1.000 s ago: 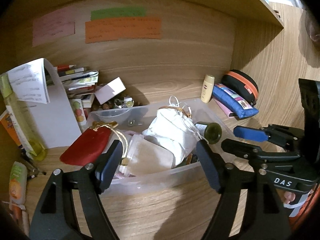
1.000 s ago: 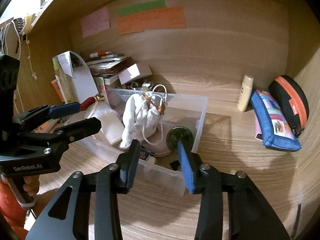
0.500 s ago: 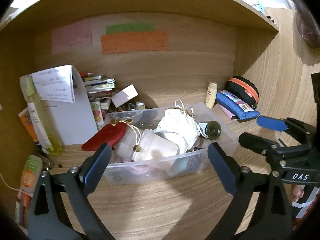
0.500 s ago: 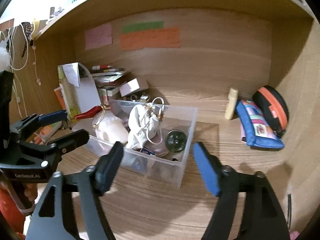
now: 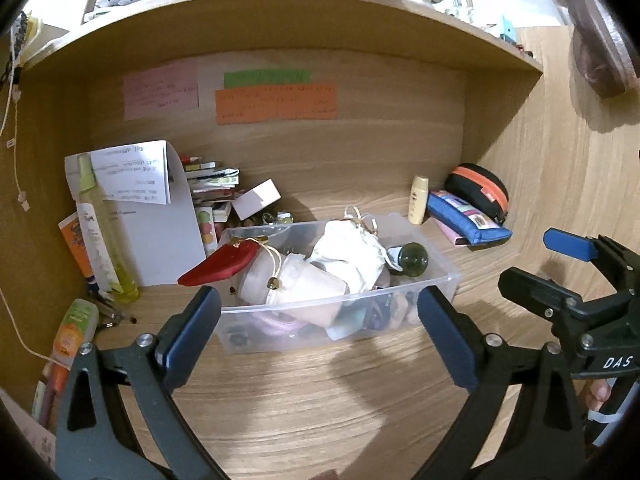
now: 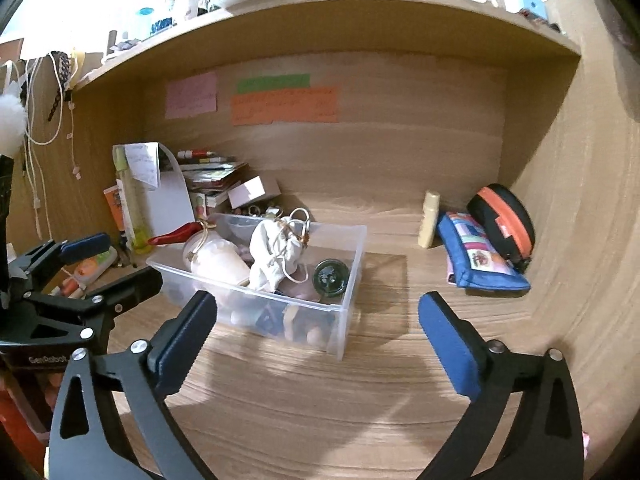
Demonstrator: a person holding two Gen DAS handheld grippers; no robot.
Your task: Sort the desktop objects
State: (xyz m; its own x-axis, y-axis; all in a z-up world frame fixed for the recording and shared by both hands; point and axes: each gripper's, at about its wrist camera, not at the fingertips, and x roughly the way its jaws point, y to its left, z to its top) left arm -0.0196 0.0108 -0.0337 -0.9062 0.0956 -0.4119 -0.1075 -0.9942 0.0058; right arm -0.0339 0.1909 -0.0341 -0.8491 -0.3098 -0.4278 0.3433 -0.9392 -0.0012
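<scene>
Your left gripper stands wide apart with nothing between its pads; the right gripper is opening, its jaws also bare. The clear plastic bin, heaped with a white drawstring pouch, a red pouch and a dark green bottle, lies straight ahead of the left gripper, long axis crosswise. From the right gripper it sits ahead and left, one corner nearest, so your left hand is probably better aligned.

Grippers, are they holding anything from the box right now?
No, nothing is held. The left gripper is wide open, the right gripper is opening, and both are empty, short of the plastic box.
</scene>
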